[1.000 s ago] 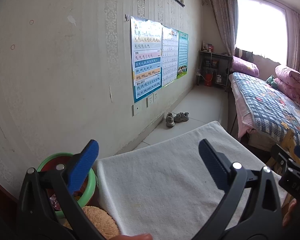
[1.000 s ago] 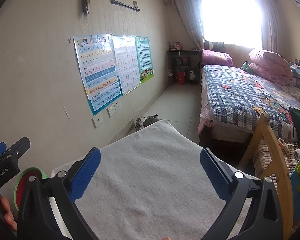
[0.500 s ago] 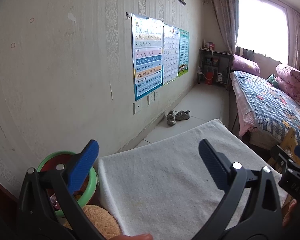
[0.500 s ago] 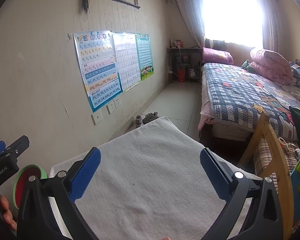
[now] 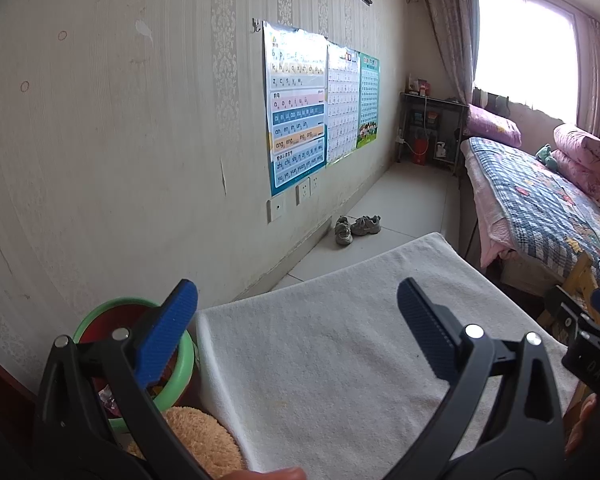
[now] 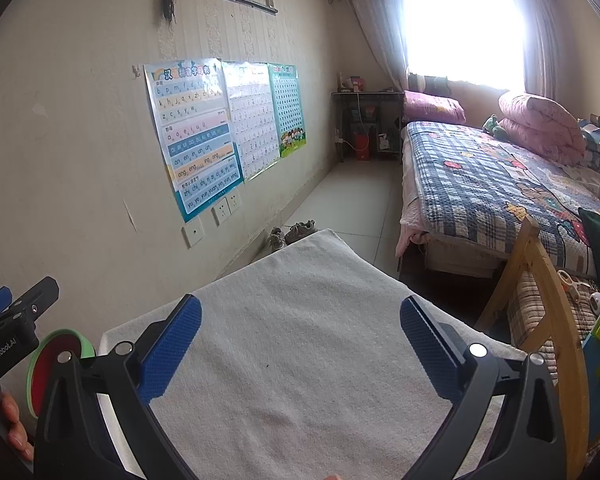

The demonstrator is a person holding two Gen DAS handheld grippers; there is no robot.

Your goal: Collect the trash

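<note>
Two hand-held grippers over a towel-covered tabletop

The left hand-held gripper (image 5: 296,332) and right hand-held gripper (image 6: 300,344) hover spread wide, holding nothing, above the white towel (image 6: 300,360); a green bin (image 5: 180,376) (red inside) stands beside it.

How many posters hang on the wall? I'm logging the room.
3, side by side: pinyin poster nearest, white chart in the middle, green chart farthest, toward the window.

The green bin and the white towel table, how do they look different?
The green bin is round with a red inside; the white towel table is flat and rectangular. The bin holds bits of trash; the towel shows only faint marks. Both sit by the wall.
</note>
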